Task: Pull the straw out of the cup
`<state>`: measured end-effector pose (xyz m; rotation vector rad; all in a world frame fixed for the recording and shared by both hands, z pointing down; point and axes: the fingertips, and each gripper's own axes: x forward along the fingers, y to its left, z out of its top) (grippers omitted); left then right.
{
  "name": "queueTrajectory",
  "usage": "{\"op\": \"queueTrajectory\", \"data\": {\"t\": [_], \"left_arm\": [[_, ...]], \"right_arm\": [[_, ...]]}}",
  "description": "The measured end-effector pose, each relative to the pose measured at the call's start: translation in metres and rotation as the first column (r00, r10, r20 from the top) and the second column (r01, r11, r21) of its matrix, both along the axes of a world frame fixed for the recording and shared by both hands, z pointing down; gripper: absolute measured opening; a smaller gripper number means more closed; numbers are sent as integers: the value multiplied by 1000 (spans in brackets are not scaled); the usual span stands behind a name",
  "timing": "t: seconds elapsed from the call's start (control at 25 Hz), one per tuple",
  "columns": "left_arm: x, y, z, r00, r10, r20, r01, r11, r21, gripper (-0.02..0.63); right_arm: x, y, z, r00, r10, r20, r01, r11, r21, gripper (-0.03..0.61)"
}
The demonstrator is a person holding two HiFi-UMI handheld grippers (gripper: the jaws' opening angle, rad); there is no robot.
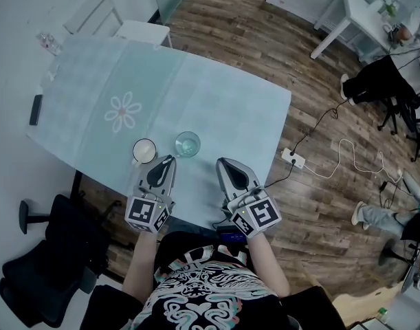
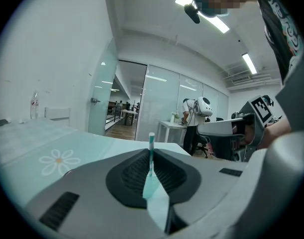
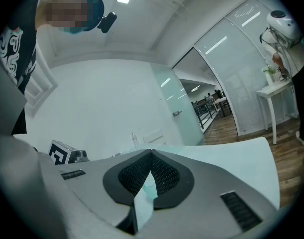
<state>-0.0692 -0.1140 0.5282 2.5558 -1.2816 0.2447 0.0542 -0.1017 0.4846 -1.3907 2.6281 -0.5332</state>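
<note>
In the left gripper view a thin teal-and-white straw (image 2: pixel 151 152) stands upright between the two dark pads, and my left gripper (image 2: pixel 151 156) is shut on it. From the head view that gripper (image 1: pixel 170 159) hovers over the table's near edge, just in front of a white cup (image 1: pixel 144 150) and a clear glass (image 1: pixel 188 144); the straw is too small to make out there. My right gripper (image 1: pixel 222 162) is to the right of the glass. In its own view, the right gripper (image 3: pixel 151 152) is shut with nothing between the tips.
A pale blue cloth with a flower print (image 1: pixel 123 111) covers the table (image 1: pixel 230 108). A black phone-like slab (image 1: pixel 36 109) and a bottle (image 1: pixel 49 43) lie at the far left. Around the table are a white chair (image 1: pixel 110 19), a black office chair (image 1: pixel 48 253) and a floor power strip (image 1: pixel 294 159).
</note>
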Motion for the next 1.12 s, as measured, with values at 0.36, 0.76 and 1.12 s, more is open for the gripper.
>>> {"op": "queueTrajectory", "data": {"t": [0.36,0.76,1.12], "left_arm": [[-4,4,-12,1000,2,6,-2,1000,23,31],[-11,9,-26,1000,-11,-9,11,999,50,31],[-15,13,-35,999,-26,-20,27,997,68,31]], "right_arm": [[-2,2,-7,1000,-5,3,5,1000,15,26],[-12,8,-16,999,-32,-2,32,999,36,26],[-14,9,-17,999,-34,-19,35,999,38,25]]}}
